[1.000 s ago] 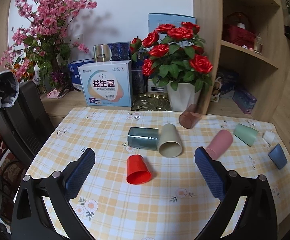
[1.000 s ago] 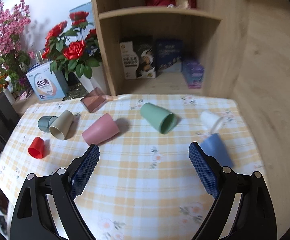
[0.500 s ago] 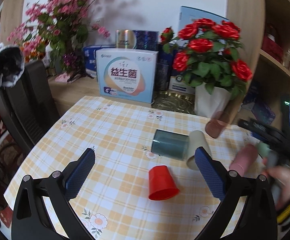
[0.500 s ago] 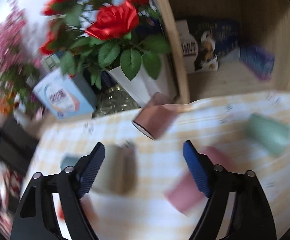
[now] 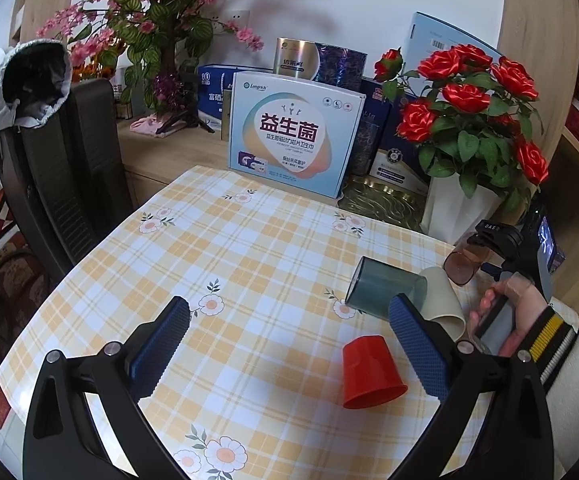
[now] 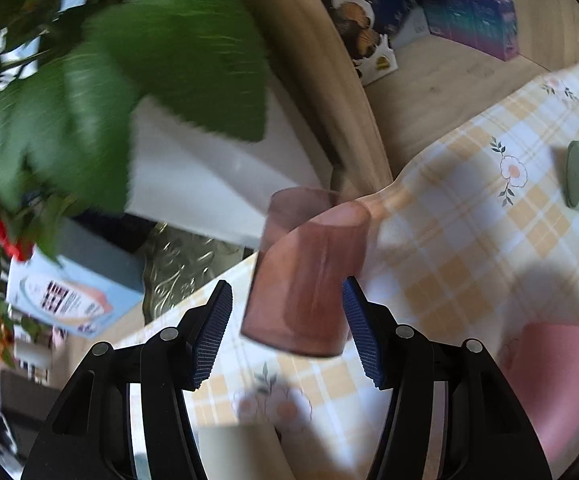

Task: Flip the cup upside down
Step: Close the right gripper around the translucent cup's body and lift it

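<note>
Translucent brown cup (image 6: 309, 276) lies on its side at the table's (image 5: 249, 264) far edge by the white vase (image 5: 455, 212), now between the right gripper's (image 6: 287, 332) spread pads; a second ago that gripper hung back over the right end of the table. Contact cannot be confirmed; the picture is blurred. Judgement: grasp imminent, flip not begun. Right hand (image 5: 517, 320) reaches forward, gripper canted. Left gripper (image 5: 289, 344) hovers spread and empty, red cup (image 5: 369, 372) near its right pad.

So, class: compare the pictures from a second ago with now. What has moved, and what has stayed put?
The right gripper swung from mid-table to the translucent brown cup by the white vase, its open fingers now either side of it, not yet closed. The left gripper panned left, still open. The red cup, teal cup and beige cup stayed put.
</note>
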Tool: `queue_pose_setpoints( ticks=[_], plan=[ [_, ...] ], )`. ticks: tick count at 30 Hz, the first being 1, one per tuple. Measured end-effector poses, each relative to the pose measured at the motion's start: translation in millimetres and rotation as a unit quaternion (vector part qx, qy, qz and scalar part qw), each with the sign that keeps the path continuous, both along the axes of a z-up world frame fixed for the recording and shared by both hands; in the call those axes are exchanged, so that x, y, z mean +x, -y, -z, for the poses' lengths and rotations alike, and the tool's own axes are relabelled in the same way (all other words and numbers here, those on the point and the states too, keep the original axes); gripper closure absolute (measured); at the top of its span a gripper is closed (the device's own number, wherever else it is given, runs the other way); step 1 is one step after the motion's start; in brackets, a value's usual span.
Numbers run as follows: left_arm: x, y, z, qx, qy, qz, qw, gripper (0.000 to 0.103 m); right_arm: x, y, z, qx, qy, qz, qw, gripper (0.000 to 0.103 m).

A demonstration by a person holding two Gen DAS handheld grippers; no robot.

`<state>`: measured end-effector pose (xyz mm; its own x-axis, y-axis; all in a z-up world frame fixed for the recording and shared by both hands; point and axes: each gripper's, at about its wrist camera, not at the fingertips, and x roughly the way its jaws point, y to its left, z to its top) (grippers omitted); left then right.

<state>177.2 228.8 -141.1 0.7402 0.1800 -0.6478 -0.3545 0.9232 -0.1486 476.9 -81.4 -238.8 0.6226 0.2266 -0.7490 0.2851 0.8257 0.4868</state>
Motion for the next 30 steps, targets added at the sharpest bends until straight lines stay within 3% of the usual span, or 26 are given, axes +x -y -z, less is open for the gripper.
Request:
queue_pose_setpoints(
  ticks=[5, 10, 19, 25, 28, 30],
  plan=[
    [0.6, -0.5, 1.4, -0.003, -0.003, 0.002, 1.0, 0.006, 14.5, 3.6, 7.7, -0.002, -0.018, 0.023, 1.0, 0.047],
    [-0.9, 0.4, -0.2, -0.004, -0.001, 0.002, 1.0, 0.006, 24.9, 7.2, 5.0, -0.012, -0.033, 0.008, 0.999, 0.044],
    [-2.9, 3.4, -4.4, -0.001, 0.003, 0.006, 1.0, 0.006, 26.2, 19.7, 15.4, 0.036, -0.054, 0.016, 0.998, 0.04],
    [-0.3, -2.7, -0.4, 0.0, -0.001, -0.005, 1.0, 0.006, 13.7, 24.7, 8.8, 0.031, -0.039, -0.006, 0.999, 0.053],
    [0.1, -4.2, 2.4, -0.002, -0.004, -0.008, 1.0, 0.006, 6.7, 26.7, 1.9, 0.02, -0.033, -0.031, 0.999, 0.072],
    [0.4, -5.2, 3.5, -0.007, -0.006, -0.01, 0.9999, 0.006, 7.9, 24.8, 0.1, 0.017, -0.045, -0.054, 0.997, 0.072]
  ],
)
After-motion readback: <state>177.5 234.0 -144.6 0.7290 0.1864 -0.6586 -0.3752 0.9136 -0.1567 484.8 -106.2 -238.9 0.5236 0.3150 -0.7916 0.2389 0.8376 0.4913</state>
